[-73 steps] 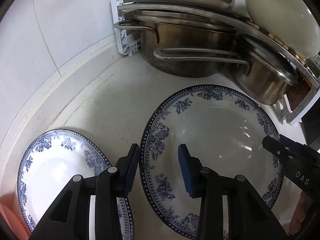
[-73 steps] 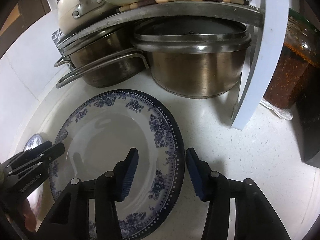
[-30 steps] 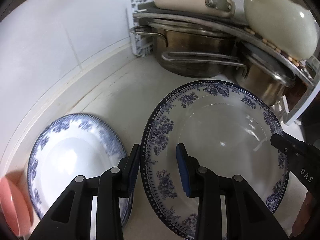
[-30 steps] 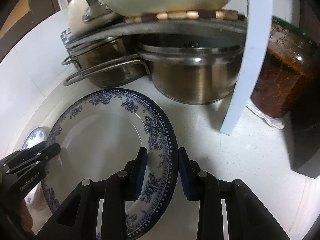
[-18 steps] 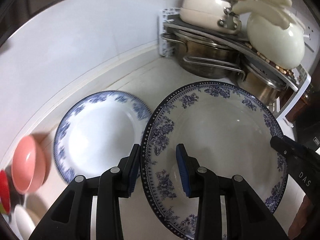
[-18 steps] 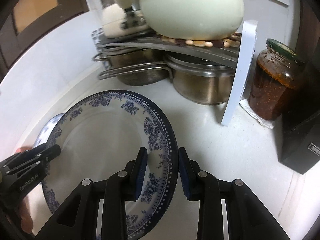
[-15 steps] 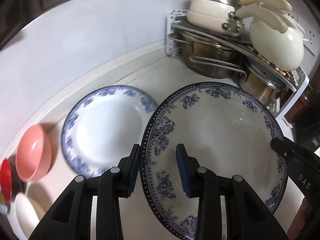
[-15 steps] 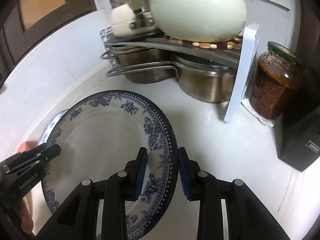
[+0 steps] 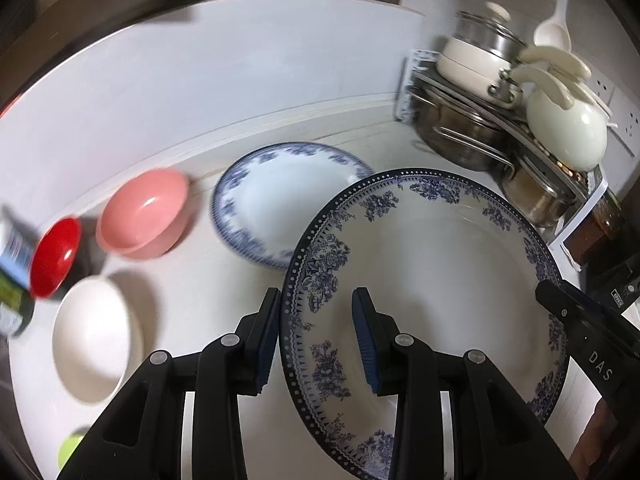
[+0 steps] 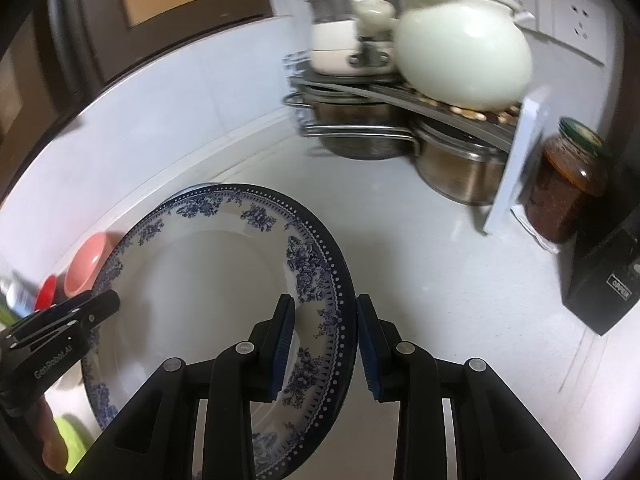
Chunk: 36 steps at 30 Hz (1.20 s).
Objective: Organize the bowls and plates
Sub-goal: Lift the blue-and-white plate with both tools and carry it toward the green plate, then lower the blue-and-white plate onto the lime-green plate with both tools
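Note:
A large blue-and-white floral plate (image 9: 432, 280) is held in the air between both grippers; it also shows in the right wrist view (image 10: 216, 280). My left gripper (image 9: 316, 340) is shut on its left rim. My right gripper (image 10: 325, 344) is shut on its right rim. A smaller blue-and-white plate (image 9: 280, 200) lies on the white counter below, partly hidden by the held plate. A pink bowl (image 9: 144, 212), a red bowl (image 9: 54, 256) and a white bowl (image 9: 96, 332) sit to its left.
A corner rack (image 9: 500, 120) with steel pots (image 10: 456, 168) below and cream pots (image 10: 460, 56) on top stands at the back right. A jar of red sauce (image 10: 568, 188) and a black box (image 10: 604, 280) are at the right. A green object (image 9: 72, 452) lies near left.
Both grippers closed on the large plate's rims and lifted it off the counter, up and back from the pot rack. The bowls and smaller plate came into view below.

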### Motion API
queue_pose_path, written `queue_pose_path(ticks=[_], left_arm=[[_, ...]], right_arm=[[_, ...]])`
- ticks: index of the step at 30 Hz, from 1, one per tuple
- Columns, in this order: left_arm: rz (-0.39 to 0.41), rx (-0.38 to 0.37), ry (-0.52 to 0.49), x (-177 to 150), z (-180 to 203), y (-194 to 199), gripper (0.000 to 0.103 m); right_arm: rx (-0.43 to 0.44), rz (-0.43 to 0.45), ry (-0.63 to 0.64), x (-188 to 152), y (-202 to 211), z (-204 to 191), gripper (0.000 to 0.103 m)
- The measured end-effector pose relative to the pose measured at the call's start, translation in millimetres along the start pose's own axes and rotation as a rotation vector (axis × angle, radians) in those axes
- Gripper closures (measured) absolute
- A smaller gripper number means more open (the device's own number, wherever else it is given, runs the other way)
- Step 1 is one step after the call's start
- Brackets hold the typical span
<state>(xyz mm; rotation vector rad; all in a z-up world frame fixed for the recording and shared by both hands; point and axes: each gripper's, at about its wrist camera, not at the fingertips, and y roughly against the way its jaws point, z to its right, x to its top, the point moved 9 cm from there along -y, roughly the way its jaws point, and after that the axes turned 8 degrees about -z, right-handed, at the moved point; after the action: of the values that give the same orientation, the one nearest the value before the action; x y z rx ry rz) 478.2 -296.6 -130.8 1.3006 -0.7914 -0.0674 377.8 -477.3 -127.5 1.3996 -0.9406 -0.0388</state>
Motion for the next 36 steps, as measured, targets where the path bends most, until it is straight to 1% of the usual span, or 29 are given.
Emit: queue_pose_path(ticks=[11, 19, 26, 32, 36], left_arm=[[0.032, 0.046, 0.156, -53.1, -71.6, 41.0, 0.067], [0.065, 0.105, 0.251, -90.3, -127.4, 76.0, 0.067], [0.069, 0.139, 0.314, -125.3, -175.0, 99.9, 0.067], [0.082, 0.18, 0.352, -152.8, -208.9, 125.2, 0.067], [0.084, 0.199, 0.388, -177.1, -229.1, 140.2, 0.067]], right_arm=[[0.059, 0.002, 0.139, -30.3, 21.8, -67.4, 0.07], [0.126, 0.003, 0.224, -56.6, 40.7, -123.4, 0.07], [0.172, 0.0, 0.294, -84.9, 56.4, -173.3, 0.07], [0.208, -0.007, 0.341, -112.1, 71.1, -211.3, 0.07], [0.234, -0.014, 0.375, -128.5, 79.3, -234.8, 0.07]])
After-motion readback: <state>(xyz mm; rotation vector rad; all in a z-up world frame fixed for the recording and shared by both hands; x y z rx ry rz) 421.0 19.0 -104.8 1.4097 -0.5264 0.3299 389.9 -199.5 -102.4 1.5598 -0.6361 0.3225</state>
